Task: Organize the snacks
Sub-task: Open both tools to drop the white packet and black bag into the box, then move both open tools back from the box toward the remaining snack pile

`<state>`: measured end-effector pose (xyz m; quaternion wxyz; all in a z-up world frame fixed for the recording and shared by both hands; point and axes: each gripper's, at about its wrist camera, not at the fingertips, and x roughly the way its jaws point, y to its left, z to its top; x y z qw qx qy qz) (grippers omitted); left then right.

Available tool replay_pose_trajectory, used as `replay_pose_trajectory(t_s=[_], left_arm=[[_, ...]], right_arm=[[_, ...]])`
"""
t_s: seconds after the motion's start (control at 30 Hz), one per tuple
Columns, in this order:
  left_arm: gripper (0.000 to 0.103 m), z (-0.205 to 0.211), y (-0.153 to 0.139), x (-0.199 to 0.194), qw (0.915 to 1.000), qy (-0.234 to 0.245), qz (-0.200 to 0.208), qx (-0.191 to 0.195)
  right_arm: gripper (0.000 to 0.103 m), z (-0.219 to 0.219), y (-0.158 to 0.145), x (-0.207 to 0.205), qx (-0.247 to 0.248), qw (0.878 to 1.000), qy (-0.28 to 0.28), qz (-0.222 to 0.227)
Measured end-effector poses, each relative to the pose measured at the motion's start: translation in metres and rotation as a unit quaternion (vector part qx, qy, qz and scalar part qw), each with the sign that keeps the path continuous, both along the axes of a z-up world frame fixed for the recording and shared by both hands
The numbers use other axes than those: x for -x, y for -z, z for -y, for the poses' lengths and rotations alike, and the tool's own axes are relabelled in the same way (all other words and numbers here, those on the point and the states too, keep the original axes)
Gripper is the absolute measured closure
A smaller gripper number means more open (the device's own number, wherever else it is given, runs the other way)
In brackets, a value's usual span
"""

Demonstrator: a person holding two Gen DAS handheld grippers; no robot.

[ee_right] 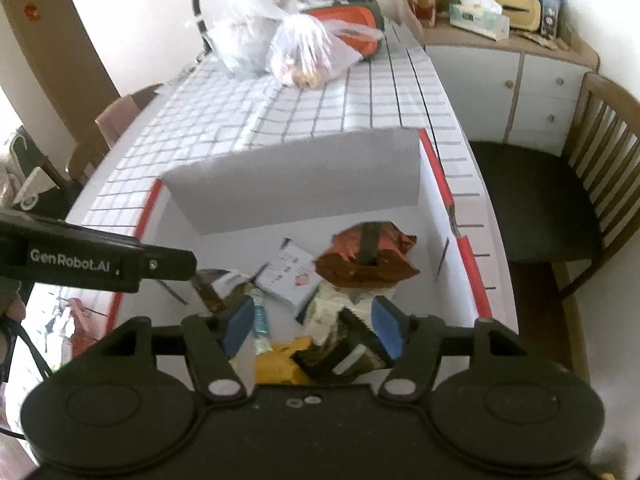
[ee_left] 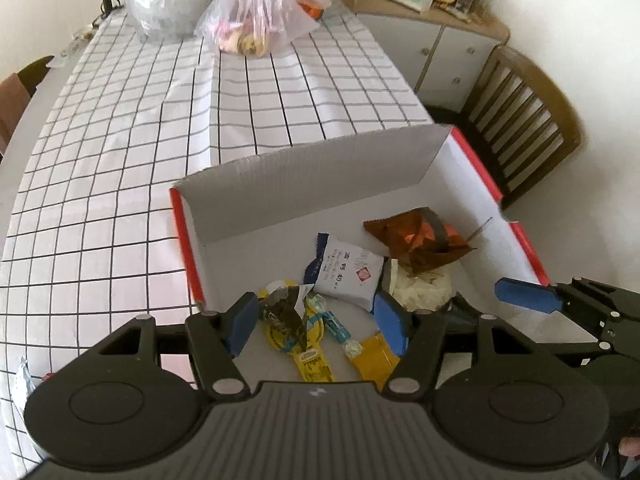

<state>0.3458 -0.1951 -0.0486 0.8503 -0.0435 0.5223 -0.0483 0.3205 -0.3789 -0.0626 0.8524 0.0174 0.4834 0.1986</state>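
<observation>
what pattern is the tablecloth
White with a thin black grid; the tablecloth shows best in the left wrist view.

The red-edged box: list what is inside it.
The box holds a white packet, a brown wrapper lying over a pale packet, a yellow packet and a small teal candy. Whatever lies beneath them, and behind the grippers, is hidden.

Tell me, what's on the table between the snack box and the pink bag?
Nothing: only bare checked tablecloth between box and pink bag, in the left wrist view.
</observation>
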Motion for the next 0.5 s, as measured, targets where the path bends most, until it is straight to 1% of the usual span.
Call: replay_pose_trajectory(t_s=[0.17,0.3,0.5], left_arm=[[0.038,-0.014,-0.016,0.02,0.9996,0.004,0.028,0.01],[0.036,-0.028,-0.027,0.037,0.9986,0.003,0.05,0.013],[0.034,-0.055,-0.04,0.065,0.9967,-0.004,0.081,0.009]], right_arm=[[0.034,-0.009,-0.016,0.017,-0.01,1.0,0.002,0.017],[0.026,-0.02,-0.029,0.031,-0.018,0.999,0.004,0.032],[0.022,-0.043,-0.044,0.054,-0.033,0.998,0.001,0.047]])
